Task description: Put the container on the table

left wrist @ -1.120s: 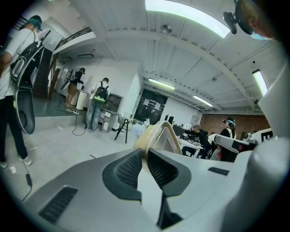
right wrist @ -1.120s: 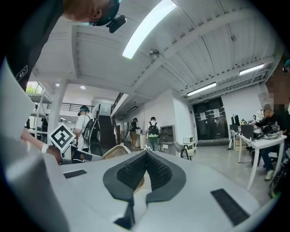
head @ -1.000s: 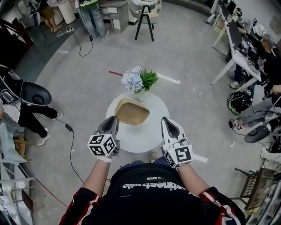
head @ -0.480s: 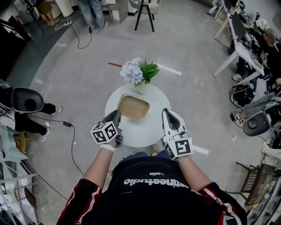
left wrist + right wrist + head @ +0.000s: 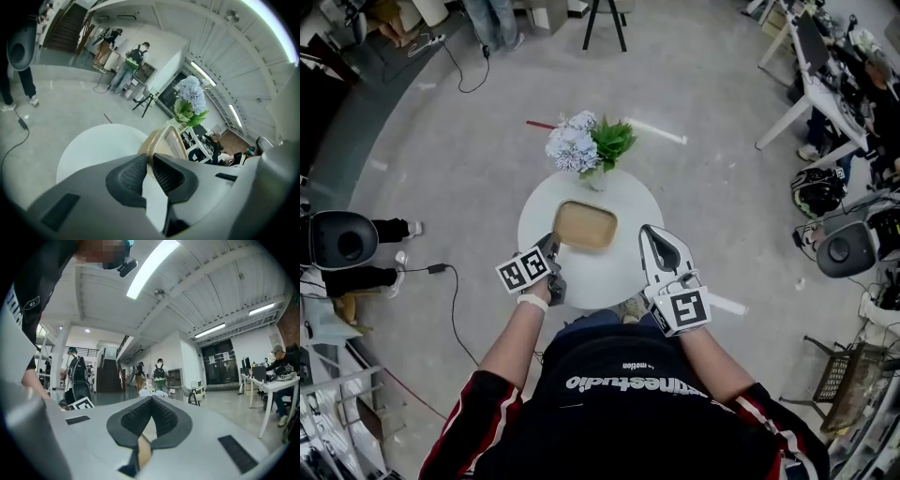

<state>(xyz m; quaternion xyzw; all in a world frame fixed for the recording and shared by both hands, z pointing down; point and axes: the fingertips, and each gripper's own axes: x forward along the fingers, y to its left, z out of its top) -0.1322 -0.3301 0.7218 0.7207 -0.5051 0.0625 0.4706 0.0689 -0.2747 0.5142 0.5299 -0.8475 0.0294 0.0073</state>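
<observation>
A tan, shallow container (image 5: 584, 225) lies roughly flat over the middle of the round white table (image 5: 623, 272); whether its base rests fully on the top I cannot tell. My left gripper (image 5: 551, 247) is at its near left corner. In the left gripper view the left gripper (image 5: 151, 161) is shut on the thin rim of the container (image 5: 165, 139), above the table (image 5: 93, 150). My right gripper (image 5: 650, 232) hovers over the table's right side, clear of the container. The right gripper view shows the right gripper (image 5: 151, 400) shut with nothing between the pads.
A vase of pale blue flowers and green leaves (image 5: 586, 145) stands at the table's far edge, just behind the container. A cable (image 5: 455, 291) runs over the floor at left beside a black chair (image 5: 339, 239). Desks with seated people (image 5: 825, 84) line the right.
My left gripper has come down and forward with the container, which was tilted above the table and now lies nearly flat over it. The right gripper sank a little.
</observation>
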